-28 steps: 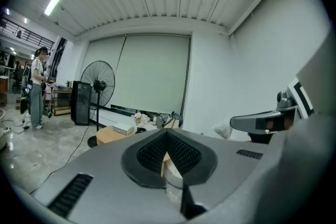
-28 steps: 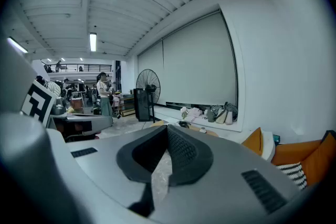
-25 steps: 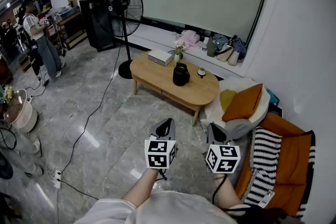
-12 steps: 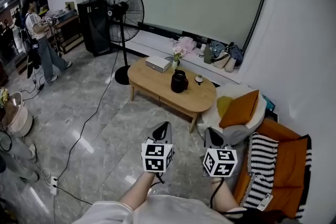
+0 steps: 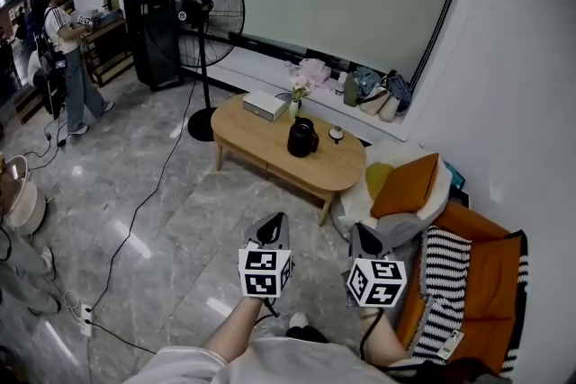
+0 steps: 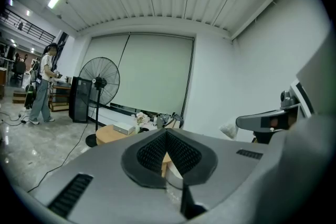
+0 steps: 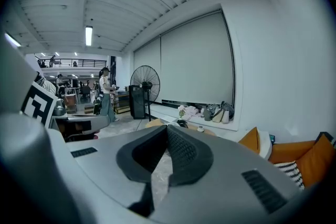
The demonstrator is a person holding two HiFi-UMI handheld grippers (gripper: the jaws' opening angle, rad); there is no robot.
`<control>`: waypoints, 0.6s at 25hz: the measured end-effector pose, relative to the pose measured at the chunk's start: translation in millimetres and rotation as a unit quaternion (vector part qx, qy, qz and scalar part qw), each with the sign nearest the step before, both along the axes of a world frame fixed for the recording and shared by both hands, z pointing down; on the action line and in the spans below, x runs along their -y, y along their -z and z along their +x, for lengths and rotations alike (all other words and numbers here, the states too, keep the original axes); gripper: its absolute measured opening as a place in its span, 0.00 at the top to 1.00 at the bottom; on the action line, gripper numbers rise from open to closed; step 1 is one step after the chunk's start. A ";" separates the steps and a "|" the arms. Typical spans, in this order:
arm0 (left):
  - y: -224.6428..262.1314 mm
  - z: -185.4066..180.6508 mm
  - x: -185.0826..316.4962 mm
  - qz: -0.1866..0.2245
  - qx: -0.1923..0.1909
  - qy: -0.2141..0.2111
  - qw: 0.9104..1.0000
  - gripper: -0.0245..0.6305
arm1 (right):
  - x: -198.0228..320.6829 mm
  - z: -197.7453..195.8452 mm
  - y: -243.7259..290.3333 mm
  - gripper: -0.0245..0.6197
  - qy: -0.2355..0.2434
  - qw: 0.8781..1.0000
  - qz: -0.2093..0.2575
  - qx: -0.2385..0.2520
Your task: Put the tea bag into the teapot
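- The left tongs (image 5: 274,227) and right tongs (image 5: 364,238) are seen closed tip to tip on nothing, low over the marble floor (image 5: 171,193).
- The black teapot (image 5: 302,138) is shown upright on the wooden counter (image 5: 256,132), well apart from both tongs.
- Its spout direction cannot be told.
- The counter's whole top is shown only in the head view.
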State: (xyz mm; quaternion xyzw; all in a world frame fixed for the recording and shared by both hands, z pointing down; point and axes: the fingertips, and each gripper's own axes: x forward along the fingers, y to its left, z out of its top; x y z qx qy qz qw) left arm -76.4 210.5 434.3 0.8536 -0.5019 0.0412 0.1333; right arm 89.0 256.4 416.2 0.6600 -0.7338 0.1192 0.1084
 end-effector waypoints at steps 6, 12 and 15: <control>-6.1 3.6 22.5 -0.003 0.007 0.005 1.000 0.96 | 20.3 13.3 -5.8 0.91 -0.011 1.000 -0.002 0.004; -2.0 16.1 55.8 0.003 0.011 0.008 1.000 0.96 | 61.2 30.3 -8.3 0.91 -0.013 1.000 -0.002 0.014; -0.4 21.6 75.4 0.005 0.016 0.013 1.000 0.96 | 86.0 35.3 -5.8 0.91 -0.006 1.000 0.000 0.015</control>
